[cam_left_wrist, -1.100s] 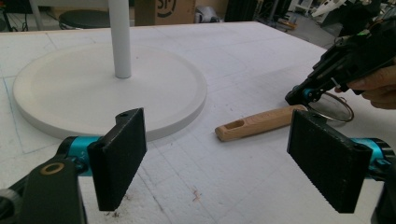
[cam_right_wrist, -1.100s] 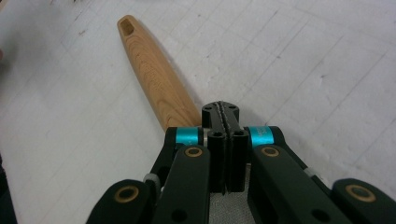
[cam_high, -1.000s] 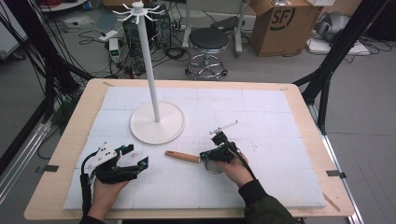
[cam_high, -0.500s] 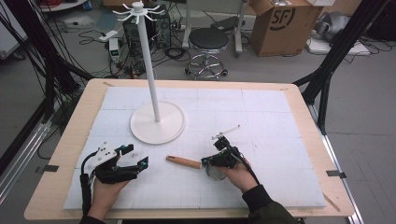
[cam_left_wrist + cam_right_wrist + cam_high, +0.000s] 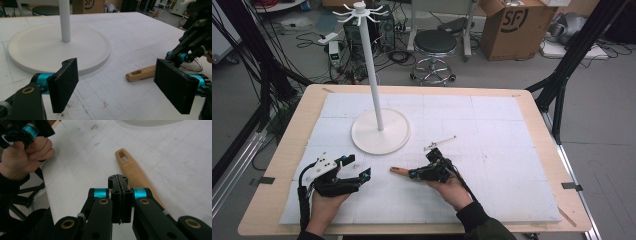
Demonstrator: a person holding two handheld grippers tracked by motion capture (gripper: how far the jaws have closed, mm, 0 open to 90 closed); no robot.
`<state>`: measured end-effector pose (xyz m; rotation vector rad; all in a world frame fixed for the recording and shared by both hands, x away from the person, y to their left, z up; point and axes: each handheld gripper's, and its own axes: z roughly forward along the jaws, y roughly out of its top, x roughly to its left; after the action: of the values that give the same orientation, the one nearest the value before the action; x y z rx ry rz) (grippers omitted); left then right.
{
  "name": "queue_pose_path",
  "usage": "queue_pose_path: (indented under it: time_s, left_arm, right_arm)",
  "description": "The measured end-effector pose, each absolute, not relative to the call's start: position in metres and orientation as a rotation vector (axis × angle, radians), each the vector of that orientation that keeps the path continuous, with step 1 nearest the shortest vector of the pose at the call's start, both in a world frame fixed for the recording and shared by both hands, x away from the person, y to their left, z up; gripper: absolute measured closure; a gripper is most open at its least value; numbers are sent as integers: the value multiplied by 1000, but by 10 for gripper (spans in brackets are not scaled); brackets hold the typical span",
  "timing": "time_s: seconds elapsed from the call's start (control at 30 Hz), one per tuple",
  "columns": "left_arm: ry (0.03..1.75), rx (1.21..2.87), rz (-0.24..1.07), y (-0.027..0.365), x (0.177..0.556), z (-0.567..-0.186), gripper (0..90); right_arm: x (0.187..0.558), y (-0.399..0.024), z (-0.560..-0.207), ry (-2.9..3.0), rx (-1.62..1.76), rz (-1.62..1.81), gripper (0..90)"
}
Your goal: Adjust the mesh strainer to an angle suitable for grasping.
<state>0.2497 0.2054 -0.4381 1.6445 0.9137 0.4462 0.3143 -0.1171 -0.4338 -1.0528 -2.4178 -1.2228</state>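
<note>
- Risk lay first with the light wooden utensil handle with a slotted hanging hole (image 5: 401, 171): it rested flat on the mat, so jaws coming down on it could, in our judgement, skid off its rounded top and push it sideways instead of lifting it.
- Grip was the second worry. The right gripper (image 5: 414, 174) sat directly over the handle's far part with its jaws pressed fully together, and in the right gripper view we saw nothing between the pads (image 5: 118, 181). It would have had to open before it could take anything.
- Closed jaws dragged along the wood could also have spun the handle toward the stand.
- The handle itself looked smooth, pale and tapered, lying with its holed end (image 5: 122, 155) pointing away from the right gripper. In the left gripper view a thin metal ring (image 5: 198, 65) showed by the handle's other end; we could not tell whether it was joined to the handle.
- The handle lay near the front of the white foam mat (image 5: 492, 150), between the two hands, well apart from the round white base of the tall hook stand (image 5: 380, 137).
- The left gripper (image 5: 358, 166) rested to the left with its jaws wide apart and empty, aimed at the handle.
- The mat covered a light wooden table (image 5: 292, 145).
</note>
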Motion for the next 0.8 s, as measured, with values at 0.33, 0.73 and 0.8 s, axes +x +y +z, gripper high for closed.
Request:
queue_pose_path:
  time_s: [0.33, 0.73, 0.8]
  left_arm:
    - [918, 1637, 447, 207, 249, -438, 204]
    - [915, 1638, 449, 207, 249, -438, 204]
    - [914, 1638, 448, 207, 249, -437, 204]
  right_arm:
    - [307, -84, -454, -2413, -1014, -1167, 898]
    - [311, -68, -455, -2499, -1037, -1159, 899]
    - [312, -67, -455, -2502, -1047, -1162, 899]
